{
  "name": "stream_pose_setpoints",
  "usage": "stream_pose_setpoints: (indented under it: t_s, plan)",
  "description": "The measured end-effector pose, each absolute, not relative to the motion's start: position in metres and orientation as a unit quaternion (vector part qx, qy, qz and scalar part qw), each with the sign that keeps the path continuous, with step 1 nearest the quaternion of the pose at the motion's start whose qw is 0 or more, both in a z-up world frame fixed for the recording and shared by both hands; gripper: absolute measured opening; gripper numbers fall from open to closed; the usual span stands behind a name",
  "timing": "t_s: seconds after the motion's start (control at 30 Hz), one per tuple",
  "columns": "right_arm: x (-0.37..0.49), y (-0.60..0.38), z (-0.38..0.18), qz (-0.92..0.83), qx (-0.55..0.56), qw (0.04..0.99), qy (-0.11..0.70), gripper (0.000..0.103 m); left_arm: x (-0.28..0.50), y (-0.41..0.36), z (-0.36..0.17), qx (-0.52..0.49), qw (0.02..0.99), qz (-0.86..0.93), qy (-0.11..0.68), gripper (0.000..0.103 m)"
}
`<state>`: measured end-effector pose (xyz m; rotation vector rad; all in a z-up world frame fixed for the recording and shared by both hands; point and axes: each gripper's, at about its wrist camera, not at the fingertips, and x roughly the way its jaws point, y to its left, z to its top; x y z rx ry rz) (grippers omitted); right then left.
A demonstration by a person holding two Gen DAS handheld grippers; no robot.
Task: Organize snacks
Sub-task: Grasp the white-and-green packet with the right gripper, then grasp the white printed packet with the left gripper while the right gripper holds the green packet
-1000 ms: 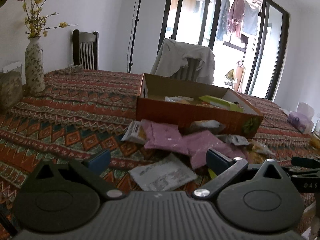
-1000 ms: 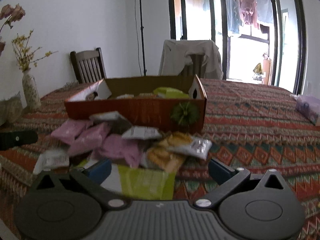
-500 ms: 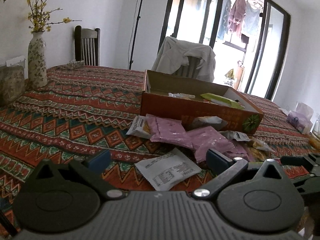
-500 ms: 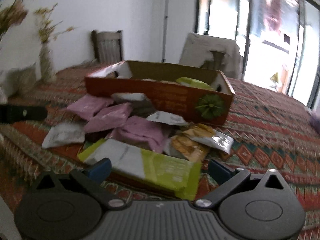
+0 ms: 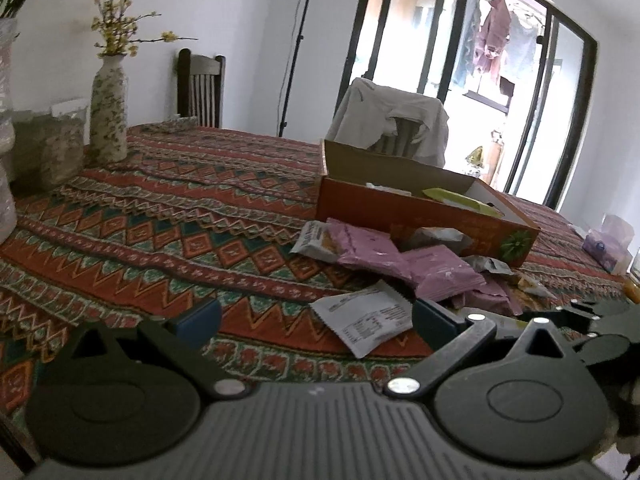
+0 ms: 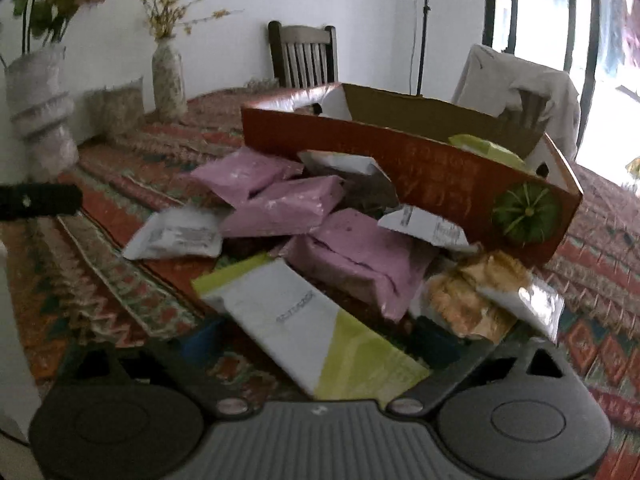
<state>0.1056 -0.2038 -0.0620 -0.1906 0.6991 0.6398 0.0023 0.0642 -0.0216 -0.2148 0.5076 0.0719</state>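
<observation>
An orange cardboard box (image 5: 424, 216) (image 6: 420, 176) stands on the patterned tablecloth and holds a few snack packs, one lime green (image 6: 486, 148). A pile of loose packs lies in front of it: pink ones (image 5: 440, 274) (image 6: 280, 204), white ones (image 5: 366, 320) (image 6: 176, 234), golden ones (image 6: 476, 296). My left gripper (image 5: 316, 318) is open and empty, low over the cloth just left of a white pack. My right gripper (image 6: 316, 336) is open with a white and lime-green pack (image 6: 316, 336) lying between its fingers.
Two vases (image 5: 108, 116) (image 6: 38, 112) with flowers and a clear jar (image 5: 60, 140) stand at the table's left edge. Two chairs (image 5: 200, 90) (image 5: 390, 120) stand behind the table, one draped in cloth. A purple tissue pack (image 5: 608, 244) lies far right.
My right gripper has swung left and moved forward over the white and green pack, which now lies deeper between its fingers. My left gripper has drawn back and left from the pile.
</observation>
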Motion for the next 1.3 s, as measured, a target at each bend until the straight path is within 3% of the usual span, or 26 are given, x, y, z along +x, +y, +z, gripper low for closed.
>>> stream_pose_setpoints:
  t_s: [0.13, 0.3, 0.33, 0.8, 1.3]
  plan:
    - [0.086, -0.210, -0.060, 0.305, -0.086, 0.888, 0.332, 0.071, 0.002, 0.064, -0.024, -0.113, 0.959, 0.033, 0.257, 0.103]
    - [0.068, -0.211, -0.055, 0.317, -0.090, 0.886, 0.327, 0.040, 0.002, 0.059, -0.026, -0.111, 0.958, 0.025, 0.263, 0.103]
    - [0.063, -0.210, -0.054, 0.318, -0.095, 0.886, 0.324, 0.037, 0.002, 0.058, -0.027, -0.110, 0.958, 0.024, 0.264, 0.103]
    - [0.039, -0.229, -0.024, 0.277, -0.056, 0.930, 0.237, 0.035, 0.019, 0.051, -0.032, -0.088, 0.953, 0.026, 0.290, 0.103]
    - [0.072, -0.273, -0.022, 0.183, -0.005, 0.959, 0.216, 0.035, 0.087, 0.012, -0.052, 0.083, 0.939, -0.014, 0.333, 0.103]
